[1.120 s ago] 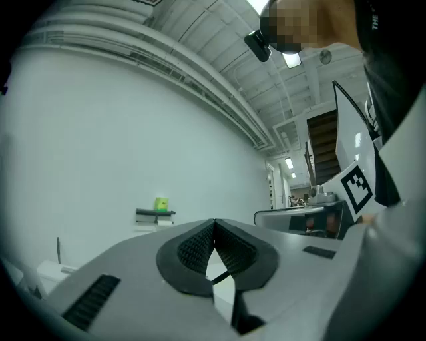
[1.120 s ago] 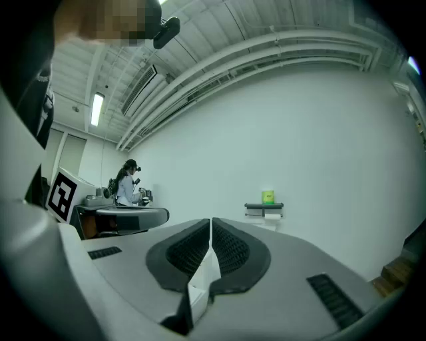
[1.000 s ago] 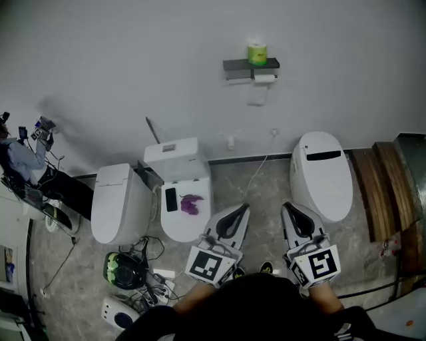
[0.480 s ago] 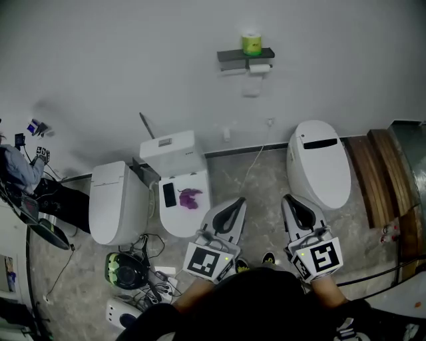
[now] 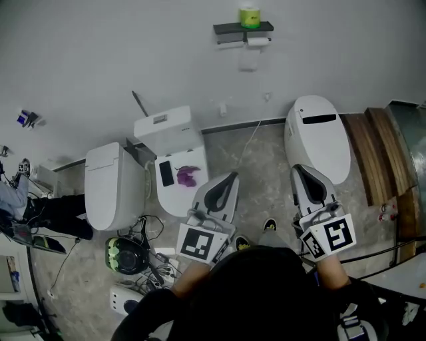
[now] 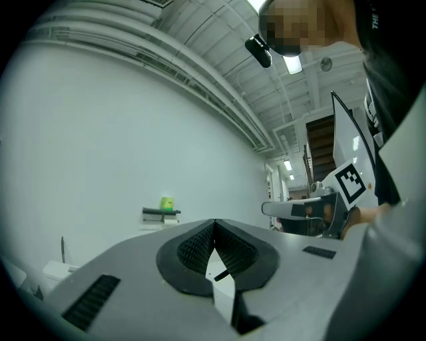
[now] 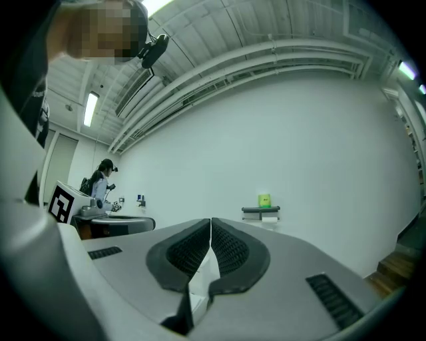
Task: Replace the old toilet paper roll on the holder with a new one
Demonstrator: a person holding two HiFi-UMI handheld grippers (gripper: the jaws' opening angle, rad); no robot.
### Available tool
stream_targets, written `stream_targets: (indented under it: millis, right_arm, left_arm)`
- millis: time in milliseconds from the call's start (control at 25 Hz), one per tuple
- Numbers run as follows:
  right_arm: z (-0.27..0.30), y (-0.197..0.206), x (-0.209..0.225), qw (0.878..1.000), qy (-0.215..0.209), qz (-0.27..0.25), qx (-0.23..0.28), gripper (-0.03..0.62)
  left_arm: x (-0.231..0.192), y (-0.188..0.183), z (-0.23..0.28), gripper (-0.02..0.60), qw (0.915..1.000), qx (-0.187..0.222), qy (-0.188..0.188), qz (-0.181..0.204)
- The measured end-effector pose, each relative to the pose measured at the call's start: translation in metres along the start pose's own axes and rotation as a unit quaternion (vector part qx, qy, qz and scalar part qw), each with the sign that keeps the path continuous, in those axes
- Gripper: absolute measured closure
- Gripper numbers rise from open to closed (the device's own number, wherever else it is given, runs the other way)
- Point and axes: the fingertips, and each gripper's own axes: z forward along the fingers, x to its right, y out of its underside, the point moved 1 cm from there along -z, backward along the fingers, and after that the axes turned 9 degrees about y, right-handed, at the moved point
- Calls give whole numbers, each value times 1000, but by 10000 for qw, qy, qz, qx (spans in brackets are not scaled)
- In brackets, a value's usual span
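A dark shelf holder (image 5: 243, 28) hangs on the far white wall. A green-wrapped new roll (image 5: 249, 16) stands on it, and the old white roll (image 5: 258, 41) hangs under it with a loose sheet trailing down. Both grippers are held level and side by side, well short of the wall. My left gripper (image 5: 229, 176) is shut with nothing in it, and so is my right gripper (image 5: 297, 170). The left gripper view shows the green roll (image 6: 166, 203) small beyond the shut left gripper (image 6: 214, 223). In the right gripper view the shelf holder (image 7: 260, 210) lies past the shut right gripper (image 7: 211, 221).
Three white toilets stand on the marble floor: one at the right (image 5: 318, 136), one in the middle (image 5: 174, 166) with a phone and a purple thing on its lid, one at the left (image 5: 114, 193). Wooden steps (image 5: 383, 166) are at the right. Cables and devices (image 5: 133, 256) lie lower left.
The whole scene has slid down and outward in the head view, and the shelf now sits near the top edge. The left gripper has shifted left and forward. Both grippers stay shut.
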Motion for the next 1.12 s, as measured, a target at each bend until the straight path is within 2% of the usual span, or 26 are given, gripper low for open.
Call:
stream_targets:
  millis: [440,760,1120]
  right_arm:
    - [35,7,33,9999,57,-16,109,572]
    - [97,18,91,9999,-137,40,17,572]
    - [163,13,169,9997,-250,-23,36,572]
  left_arm:
    - [-18,13,40,558,9999,-78,-3,122]
    - [-51,22,120,558,9997,-193,-100,148]
    - [-85,25,212,558,9990,-309,-284,155]
